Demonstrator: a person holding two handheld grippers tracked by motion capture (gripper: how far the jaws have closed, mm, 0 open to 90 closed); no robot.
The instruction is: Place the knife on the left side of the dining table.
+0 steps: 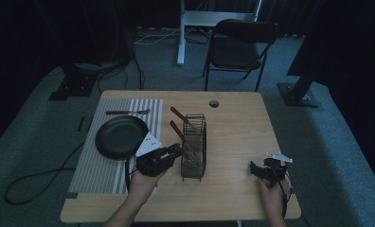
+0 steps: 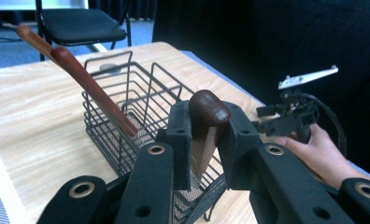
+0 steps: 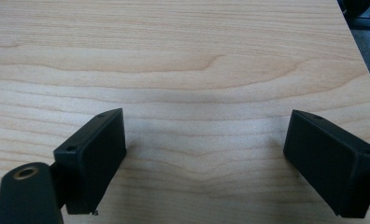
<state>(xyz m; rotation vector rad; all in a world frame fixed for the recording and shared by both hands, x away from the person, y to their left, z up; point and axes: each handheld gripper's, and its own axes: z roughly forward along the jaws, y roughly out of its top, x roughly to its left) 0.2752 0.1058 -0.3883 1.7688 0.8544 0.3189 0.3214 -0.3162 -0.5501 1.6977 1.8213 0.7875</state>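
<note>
— Claw on the left (image 2: pixel 206 140) is pinching the brown wooden handle (image 2: pixel 208 112) of a utensil, jaws pressed against both its sides, right at the near end of the wire basket (image 2: pixel 127 116). In the high view that left claw (image 1: pixel 176 152) sits left of centre in the frame, touching the basket's near left edge.

— And the utensil's working end?

— Down inside the basket; I cannot tell what kind of utensil it is. Two more wooden-handled utensils (image 2: pixel 87 84) already lean out of the basket toward the upper left of the left gripper view.

— So which step is this?

— My judgement: loading cutlery into the basket, with this piece seated or nearly so. At the left of the high view, a fork (image 1: pixel 128 112) lies on the striped mat (image 1: pixel 100 165) above a dark frying pan (image 1: pixel 120 137).

— Next move?

— Likely spreading the jaws, lifting straight clear so the handle isn't dragged back out, then reaching up-left for the fork.

— And the other side?

— The right claw (image 1: pixel 261 169) rests at the lower right of the high view, well apart from the basket. Its jaws stand spread wide over bare desk (image 3: pixel 183 56), holding nothing.
</note>
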